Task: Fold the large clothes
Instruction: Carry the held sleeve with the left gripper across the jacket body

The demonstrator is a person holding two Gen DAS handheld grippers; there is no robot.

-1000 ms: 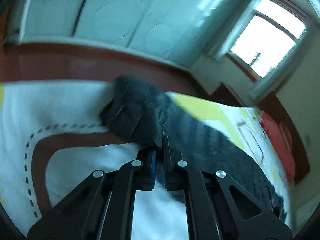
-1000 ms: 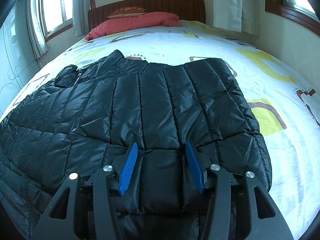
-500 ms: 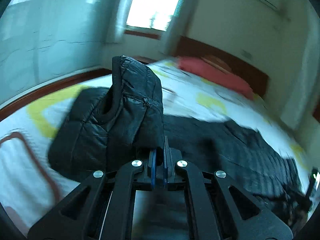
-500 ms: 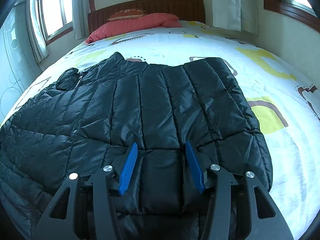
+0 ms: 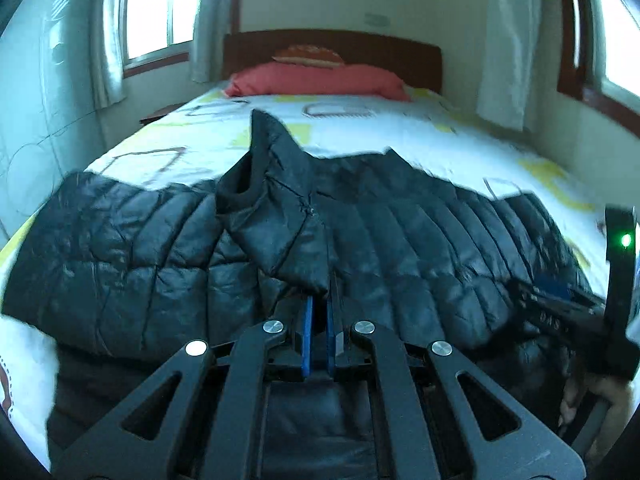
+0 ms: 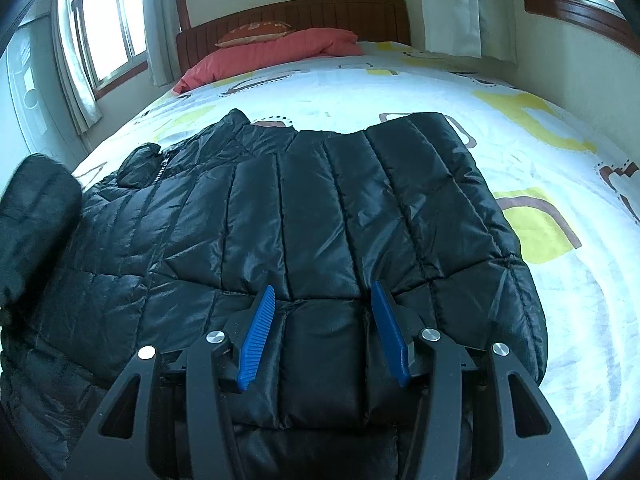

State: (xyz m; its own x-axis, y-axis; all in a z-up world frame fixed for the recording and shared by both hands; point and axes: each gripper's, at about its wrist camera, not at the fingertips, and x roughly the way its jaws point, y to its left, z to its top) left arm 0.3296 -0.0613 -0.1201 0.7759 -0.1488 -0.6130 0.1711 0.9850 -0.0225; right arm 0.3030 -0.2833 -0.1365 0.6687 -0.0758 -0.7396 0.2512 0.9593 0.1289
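A black quilted puffer jacket (image 6: 320, 208) lies spread on the bed, with its right part folded over. My left gripper (image 5: 318, 300) is shut on the cuff end of the jacket's sleeve (image 5: 280, 208) and holds it up over the jacket body (image 5: 420, 240). The lifted sleeve also shows as a dark lump (image 6: 36, 208) at the left edge of the right wrist view. My right gripper (image 6: 323, 300) rests on the jacket's near edge, jaws apart with one quilted panel lying between the blue pads (image 6: 260, 328). It appears too in the left wrist view as the right gripper (image 5: 560, 312).
The bed sheet (image 6: 440, 88) is white with yellow and brown shapes. A red pillow (image 6: 272, 52) lies against the wooden headboard (image 6: 304, 12). Curtained windows flank the bed. A person's hand (image 5: 600, 396) shows at the lower right of the left wrist view.
My left gripper swung across from the bed's left side with the sleeve, rolling upright, and now holds it over the jacket facing the headboard. The right gripper stayed put.
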